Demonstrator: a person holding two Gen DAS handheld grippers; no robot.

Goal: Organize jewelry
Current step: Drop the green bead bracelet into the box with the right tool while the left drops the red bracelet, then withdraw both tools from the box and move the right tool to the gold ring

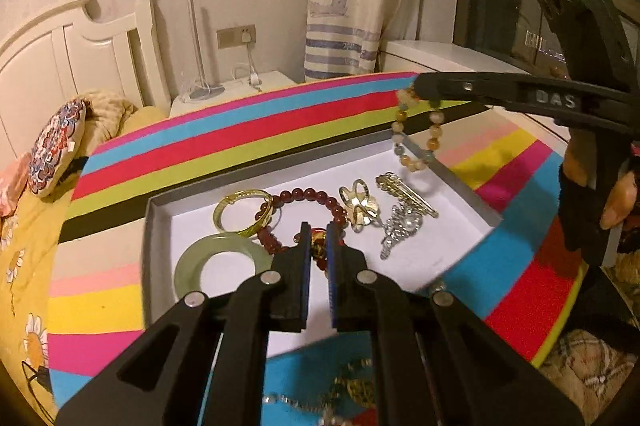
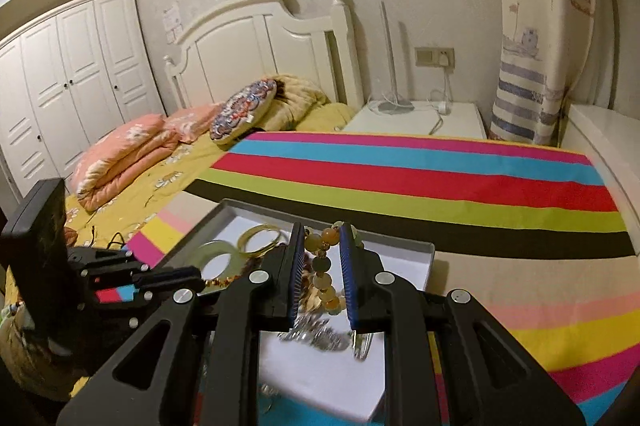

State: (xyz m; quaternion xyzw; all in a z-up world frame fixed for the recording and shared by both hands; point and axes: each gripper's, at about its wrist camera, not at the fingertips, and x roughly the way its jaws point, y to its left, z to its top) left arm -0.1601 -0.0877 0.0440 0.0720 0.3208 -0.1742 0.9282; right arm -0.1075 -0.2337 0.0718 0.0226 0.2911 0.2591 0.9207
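Left gripper [image 1: 316,238]: jaws are sitting nearly together over the tray, with a small gold-and-red bead showing in the narrow gap; whether the pads are pressing on it cannot be told.
Right gripper [image 2: 320,238]: jaws are pinching the top of the yellow bead bracelet [image 2: 324,278]; in the left view the gripper [image 1: 420,92] is reaching in from the right edge, a hand [image 1: 600,194] wrapping its handle.
Bead bracelet [image 1: 416,138]: it is hanging as a loop from the right gripper's tips, dangling above the tray's far right corner, its lowest beads near the rim; contact with the rim cannot be told.
Tray [image 1: 160,246]: a shallow grey box with a white floor is lying on the striped cloth [image 1: 240,130].
Jade ring [image 1: 216,270]: it is lying flat in the tray's near left part.
Gold bangle [image 1: 242,212]: it is lying just beyond the jade ring, touching the red beads.
Red beads [image 1: 308,198]: the bracelet is lying mid-tray, partly hidden behind the left fingers.
Gold clip [image 1: 360,206]: it is lying right of the red beads.
Silver brooch [image 1: 400,226]: it is lying beside the gold clip, towards the tray's right side.
Loose jewelry [image 1: 352,386]: blurred pieces are lying on the cloth in front of the tray, under the left gripper.
Surroundings: a bed [image 2: 160,162] and a white nightstand [image 2: 420,118] are standing beyond the cloth.
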